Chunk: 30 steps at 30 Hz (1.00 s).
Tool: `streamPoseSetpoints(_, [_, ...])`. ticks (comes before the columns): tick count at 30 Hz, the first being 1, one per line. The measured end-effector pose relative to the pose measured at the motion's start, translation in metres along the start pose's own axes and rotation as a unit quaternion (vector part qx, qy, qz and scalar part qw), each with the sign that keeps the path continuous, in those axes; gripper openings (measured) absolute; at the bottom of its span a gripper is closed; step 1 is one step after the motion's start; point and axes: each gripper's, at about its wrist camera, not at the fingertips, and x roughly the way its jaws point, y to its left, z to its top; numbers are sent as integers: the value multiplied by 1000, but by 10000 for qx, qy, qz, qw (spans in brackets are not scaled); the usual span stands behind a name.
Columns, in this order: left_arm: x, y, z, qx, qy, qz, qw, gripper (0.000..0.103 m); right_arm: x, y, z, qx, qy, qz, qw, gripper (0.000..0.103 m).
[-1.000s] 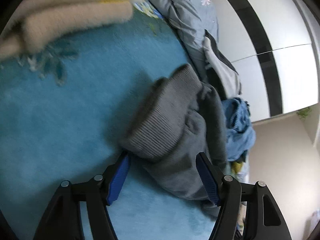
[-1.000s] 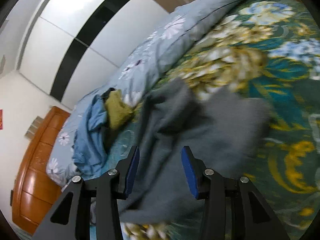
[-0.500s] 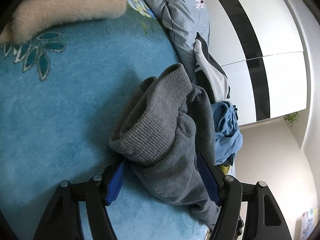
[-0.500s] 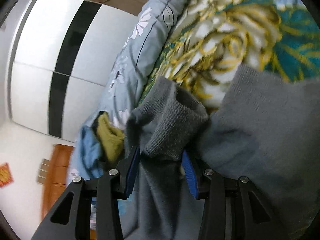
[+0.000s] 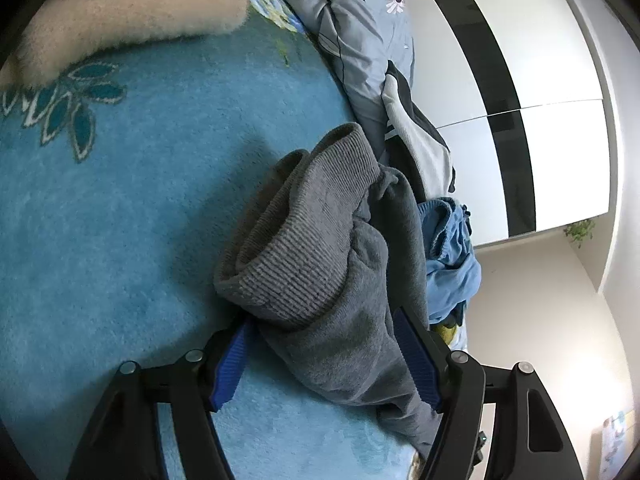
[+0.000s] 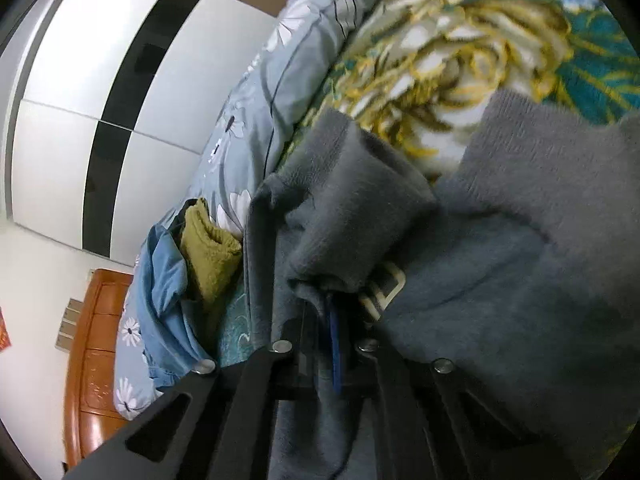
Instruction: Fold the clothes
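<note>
A grey sweater lies bunched on a blue fleece blanket. Its ribbed cuff sits between the blue pads of my left gripper. Those jaws stand wide and open around the cloth without squeezing it. In the right wrist view the same grey sweater fills the lower right, with a rolled cuff just ahead of the fingers. My right gripper is shut on a fold of the sweater below that cuff. Its fingertips are buried in the cloth, and pale lettering shows beside them.
A beige fuzzy garment lies at the far left. A grey flowered duvet runs along the bed's edge, with blue, olive and black-and-white clothes piled on it. Behind are a white wardrobe and a wooden headboard.
My right gripper came down onto the sweater, rolled, and closed its jaws on the cloth under the cuff. The left gripper kept its place and width, with the ribbed cuff now lying deeper between its pads.
</note>
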Motion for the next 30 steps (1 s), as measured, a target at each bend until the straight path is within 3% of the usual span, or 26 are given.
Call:
streamPoseSetpoints(3, [-1,2,1,-29,35,-37,10000,73,-20,12,1,-117,-178,519,9984,4])
streamPoseSetpoints(6, [-1,2,1,-39,32,-62,10000,73,-74,26,0,-420,-672,1136,9904,4])
streamPoseSetpoints(7, [0,2,1,-43,19,-60,10000,73,-94,28,-3,-651,-829,1134,9879,4])
streamPoseSetpoints(8, [1,2,1,-40,-3,-46,10000,73,-105,26,-5,-783,-923,1060,9870,4])
streamPoseSetpoints(11, [2,1,1,-27,-58,13,10000,73,-115,-6,-12,-915,-820,155,9923,4])
streamPoseSetpoints(14, [2,0,1,-47,-94,39,9999,73,-110,-42,-20,-526,-557,-8,9971,4])
streamPoseSetpoints(21, [-2,4,4,-214,-177,-67,9996,72,-125,-50,-35,-638,-525,-40,9966,9])
streamPoseSetpoints(22, [-2,4,4,-211,-190,-50,9996,72,-131,-52,-37,-663,-603,-68,9960,11])
streamPoseSetpoints(23, [-1,3,4,-191,-200,-17,9996,72,-137,-54,-38,-687,-683,-97,9952,23])
streamPoseSetpoints(24, [-1,2,3,-172,-211,14,9996,72,-141,-58,-37,-634,-739,-147,9951,45])
streamPoseSetpoints(25, [0,2,3,-157,-224,27,9996,72,-145,-62,-37,-578,-794,-197,9950,54])
streamPoseSetpoints(26, [1,1,3,-155,-241,40,9996,72,-149,-67,-36,-522,-849,-247,9947,59])
streamPoseSetpoints(30, [2,-2,4,-152,-290,-74,9994,72,-136,-78,-29,-80,-737,-77,9972,63])
